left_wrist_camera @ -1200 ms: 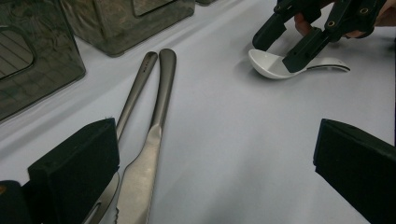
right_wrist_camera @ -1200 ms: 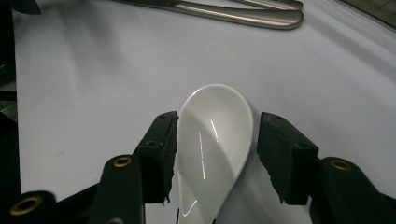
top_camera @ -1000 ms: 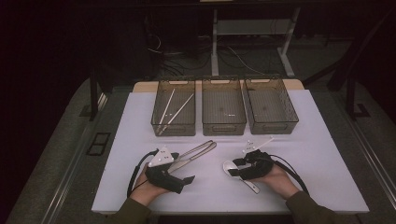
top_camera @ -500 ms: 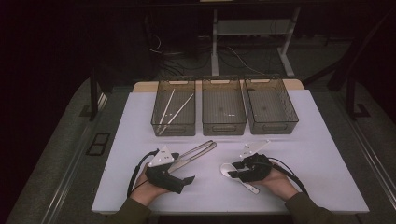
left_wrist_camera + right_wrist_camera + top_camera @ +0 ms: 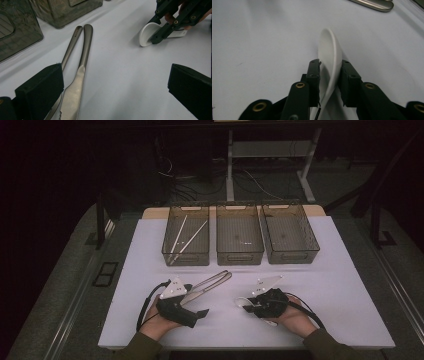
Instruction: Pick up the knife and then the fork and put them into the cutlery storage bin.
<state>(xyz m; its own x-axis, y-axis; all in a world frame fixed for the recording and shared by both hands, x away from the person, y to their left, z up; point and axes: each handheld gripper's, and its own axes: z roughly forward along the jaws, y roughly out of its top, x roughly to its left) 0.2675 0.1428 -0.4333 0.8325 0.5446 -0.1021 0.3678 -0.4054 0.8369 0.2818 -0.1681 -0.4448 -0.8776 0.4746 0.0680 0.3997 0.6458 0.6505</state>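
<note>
since a moment ago my right gripper (image 5: 329,82) has been closing its jaws on the white spoon (image 5: 330,53), and now its pads press the spoon from both sides, tipped on edge on the white table (image 5: 325,285), near the front edge. my left gripper (image 5: 112,92) rests with its jaws wide apart and gripping nothing, one pad just beside the two metal utensils (image 5: 77,65) that lie side by side in front of the three dark bins (image 5: 240,237).
</note>
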